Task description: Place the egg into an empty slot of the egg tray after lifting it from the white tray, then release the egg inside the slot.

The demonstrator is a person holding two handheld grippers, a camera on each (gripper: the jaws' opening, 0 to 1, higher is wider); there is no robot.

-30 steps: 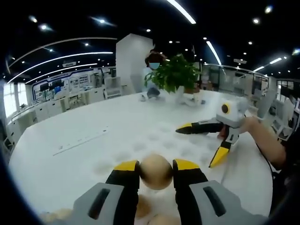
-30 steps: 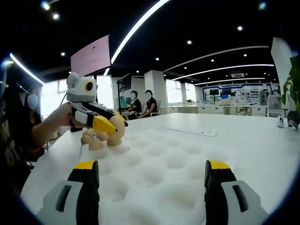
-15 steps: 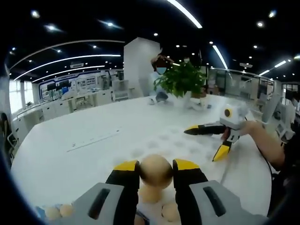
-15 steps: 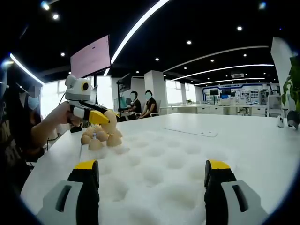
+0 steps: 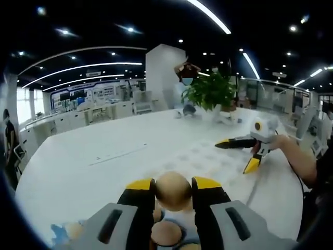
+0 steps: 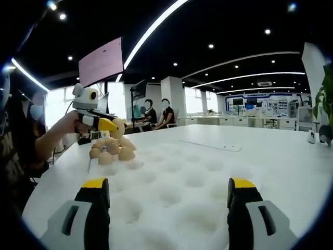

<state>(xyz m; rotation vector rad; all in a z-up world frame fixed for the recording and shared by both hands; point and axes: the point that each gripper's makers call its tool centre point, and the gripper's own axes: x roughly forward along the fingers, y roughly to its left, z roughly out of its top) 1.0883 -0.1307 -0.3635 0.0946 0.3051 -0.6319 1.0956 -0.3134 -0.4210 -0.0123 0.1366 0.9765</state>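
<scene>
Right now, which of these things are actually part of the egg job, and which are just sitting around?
Part of the job:
- left gripper, gripping the egg
- egg tray with empty slots
- other eggs in a pile
- right gripper, open over the tray

Just around:
- potted plant
- pink screen
- people seated beyond the table

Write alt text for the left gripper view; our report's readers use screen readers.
The left claw is shut on a tan egg, held above more eggs lying below it. Beyond lies the white egg tray, with the right claw open over its far side in a person's hand.
</scene>
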